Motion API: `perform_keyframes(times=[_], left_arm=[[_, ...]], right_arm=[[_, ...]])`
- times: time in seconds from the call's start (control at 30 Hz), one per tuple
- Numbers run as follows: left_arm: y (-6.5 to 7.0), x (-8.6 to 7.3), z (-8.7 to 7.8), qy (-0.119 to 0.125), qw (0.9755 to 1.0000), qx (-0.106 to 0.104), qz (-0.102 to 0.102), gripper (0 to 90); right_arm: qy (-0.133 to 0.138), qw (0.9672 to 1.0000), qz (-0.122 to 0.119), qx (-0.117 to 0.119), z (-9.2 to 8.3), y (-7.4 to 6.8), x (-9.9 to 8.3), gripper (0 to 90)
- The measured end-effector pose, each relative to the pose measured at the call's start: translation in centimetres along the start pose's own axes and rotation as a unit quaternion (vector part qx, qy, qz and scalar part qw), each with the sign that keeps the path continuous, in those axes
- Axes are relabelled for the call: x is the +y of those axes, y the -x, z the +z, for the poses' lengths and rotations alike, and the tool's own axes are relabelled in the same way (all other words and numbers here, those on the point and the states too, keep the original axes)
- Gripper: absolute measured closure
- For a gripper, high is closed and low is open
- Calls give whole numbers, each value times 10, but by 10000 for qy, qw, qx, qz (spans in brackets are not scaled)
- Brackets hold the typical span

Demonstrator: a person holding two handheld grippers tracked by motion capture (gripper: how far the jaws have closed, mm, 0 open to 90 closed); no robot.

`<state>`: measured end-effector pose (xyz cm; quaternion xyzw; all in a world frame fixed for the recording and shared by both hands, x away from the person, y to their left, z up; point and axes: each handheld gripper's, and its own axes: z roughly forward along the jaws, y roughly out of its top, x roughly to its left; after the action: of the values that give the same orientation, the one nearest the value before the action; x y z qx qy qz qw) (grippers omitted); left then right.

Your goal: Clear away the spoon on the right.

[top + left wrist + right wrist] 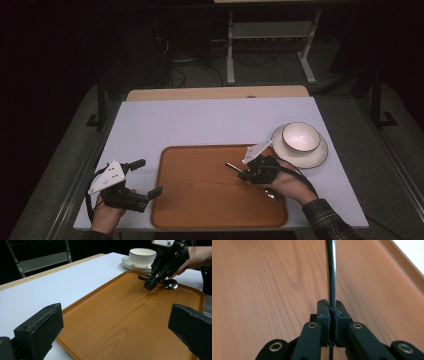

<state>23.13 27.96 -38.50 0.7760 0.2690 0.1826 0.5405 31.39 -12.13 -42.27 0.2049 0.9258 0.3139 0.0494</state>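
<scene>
A spoon (168, 284) is pinched by its handle in the right tongs (332, 311), whose jaws are pressed together on the thin dark stem, as is seen plainly in the right gripper view. The spoon is held low over the tray (200, 210), near the tray's right edge, with its bowl toward the person and the handle tip pointing toward the tray's middle; whether the bowl touches the tray cannot be told. The grip is taken partway along the handle, probably so that the spoon is kept level and steady. The left tongs (145, 177) are spread wide and empty, just beside the tray's left edge. A cup (301, 137) is seated on a saucer (320, 156) on the bench (200, 120), just beyond the tray's far right corner.
</scene>
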Motion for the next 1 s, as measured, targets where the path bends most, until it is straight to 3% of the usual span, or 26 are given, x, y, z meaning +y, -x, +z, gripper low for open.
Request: perform_keyframes(times=[0.33, 0.4, 0.47, 0.5, 0.53, 0.6, 0.63, 0.67, 0.77, 0.9, 1.0], left_arm=[[0, 0, 0, -3, 10000, -1, 9, 0], [0, 0, 0, -4, 10000, -8, 20, 0], [0, 0, 0, -4, 10000, 1, 12, 0], [0, 0, 0, -4, 10000, 1, 12, 0], [0, 0, 0, 4, 10000, -3, 2, 0], [-1, 0, 0, 20, 10000, -6, 4, 0], [-1, 0, 0, 20, 10000, -6, 4, 0], [0, 0, 1, -5, 10000, -20, 26, 0], [0, 0, 0, -4, 10000, -31, 35, 0], [0, 0, 1, -7, 10000, -20, 24, 0], [0, 0, 1, -1, 10000, -17, 19, 0]], right_arm=[[-52, 10000, -19, 13, 3, 0, -2, 809], [-54, 10000, -1, 16, 3, 0, -3, 760], [-41, 10000, -7, 25, 4, 0, -3, 673], [-41, 10000, -7, 25, 4, 0, -3, 673], [-7, 10000, 7, -2, 4, -1, -3, 557], [77, 9999, 71, 3, 3, -1, -3, 443], [77, 9999, 71, 3, 3, -1, -3, 443], [153, 9998, 129, 34, 3, 0, -4, 310], [415, 9989, 150, -156, 0, -1, -6, 196], [683, 9969, 268, -282, -6, 1, -7, 133], [964, 9935, 356, -485, -13, 4, -8, 112]])
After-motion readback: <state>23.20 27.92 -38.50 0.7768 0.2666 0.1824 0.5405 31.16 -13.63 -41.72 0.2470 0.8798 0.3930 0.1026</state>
